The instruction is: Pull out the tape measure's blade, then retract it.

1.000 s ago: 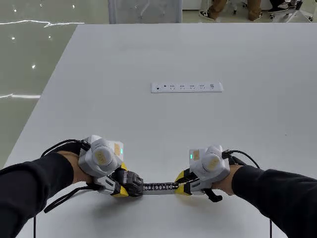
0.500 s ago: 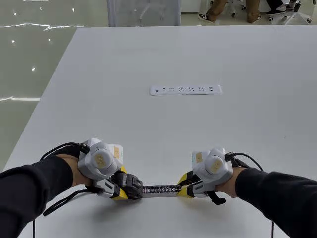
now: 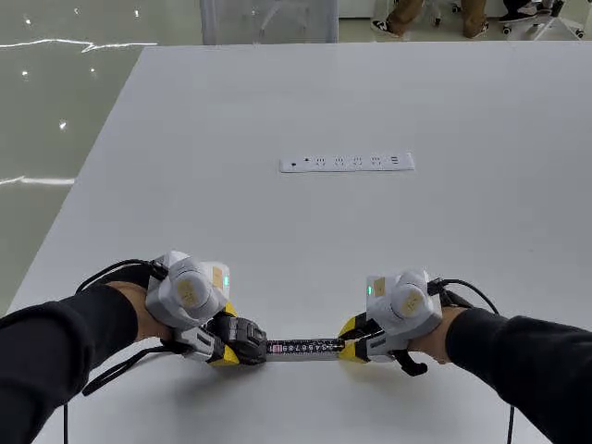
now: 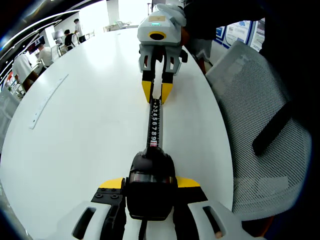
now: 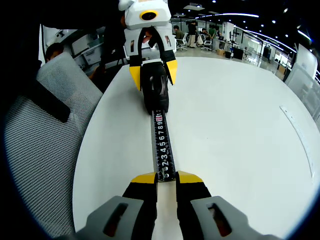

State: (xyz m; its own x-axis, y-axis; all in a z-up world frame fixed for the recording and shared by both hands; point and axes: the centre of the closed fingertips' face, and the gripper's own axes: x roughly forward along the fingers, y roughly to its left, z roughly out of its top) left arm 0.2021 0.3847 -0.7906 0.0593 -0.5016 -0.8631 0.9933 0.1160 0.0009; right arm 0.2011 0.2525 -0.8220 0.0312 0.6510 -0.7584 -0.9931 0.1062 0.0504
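Head view and both gripper views, taken at one moment. My left gripper [image 3: 229, 339] has its yellow-tipped jaws spread to the width of the black, rubber-clad tape measure case [image 4: 151, 192] and clamped against its two sides. The case sits low over the near edge of the white workbench top [image 3: 277, 240]. My right gripper [image 5: 167, 178] faces it, its jaws closed down to a narrow slit and pinching the free end of the narrow black blade with white numerals [image 5: 162, 142]. The blade runs straight and level between the two grippers, a short length drawn out of the case, with the printed figures reading 1 to 9 and then a red mark at the case mouth. A flat white power strip [image 3: 347, 163] lies well apart, farther back on the bench. A grey mesh chair back [image 4: 260, 145] stands beside the bench edge.
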